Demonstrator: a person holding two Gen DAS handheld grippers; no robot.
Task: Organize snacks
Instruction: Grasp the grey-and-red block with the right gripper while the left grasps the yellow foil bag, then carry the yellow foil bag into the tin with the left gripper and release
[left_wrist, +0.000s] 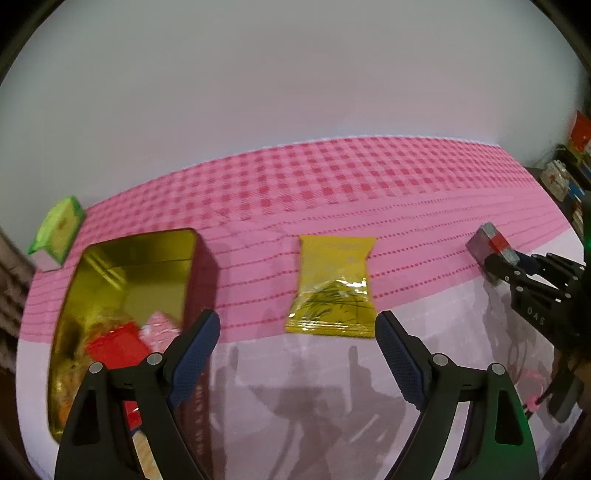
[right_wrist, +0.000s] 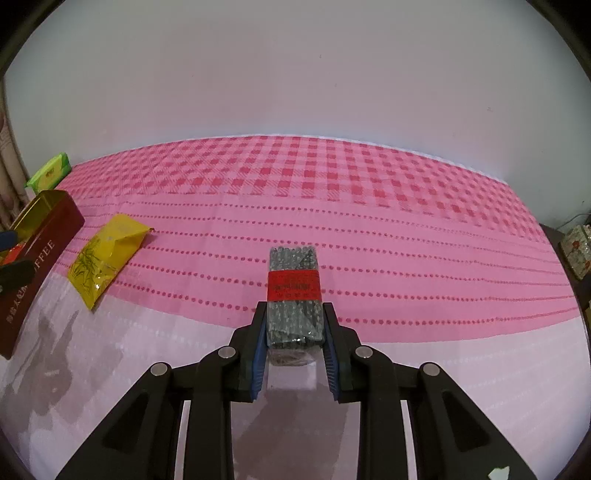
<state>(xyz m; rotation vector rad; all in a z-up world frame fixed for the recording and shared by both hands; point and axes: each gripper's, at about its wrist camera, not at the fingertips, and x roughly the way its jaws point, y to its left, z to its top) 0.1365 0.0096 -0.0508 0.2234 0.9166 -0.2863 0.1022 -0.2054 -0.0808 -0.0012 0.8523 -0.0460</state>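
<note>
A gold-lined tin box (left_wrist: 133, 258) with dark red walls stands open at the left and holds red, pink and orange snack packets (left_wrist: 118, 347). A yellow packet (left_wrist: 334, 288) lies flat on the pink cloth just ahead of my left gripper (left_wrist: 297, 332), which is open and empty. My right gripper (right_wrist: 294, 325) is shut on a dark grey block with a red band (right_wrist: 293, 291), near the table surface. That block also shows in the left wrist view (left_wrist: 489, 245). The tin (right_wrist: 40, 258) and the yellow packet (right_wrist: 105, 254) also show at the left of the right wrist view.
A green packet (left_wrist: 59, 230) lies at the far left by the wall; it also shows in the right wrist view (right_wrist: 50, 173). The pink checked cloth (right_wrist: 332, 192) covers the table up to a white wall. Shelves with boxes (left_wrist: 569, 173) stand at the right.
</note>
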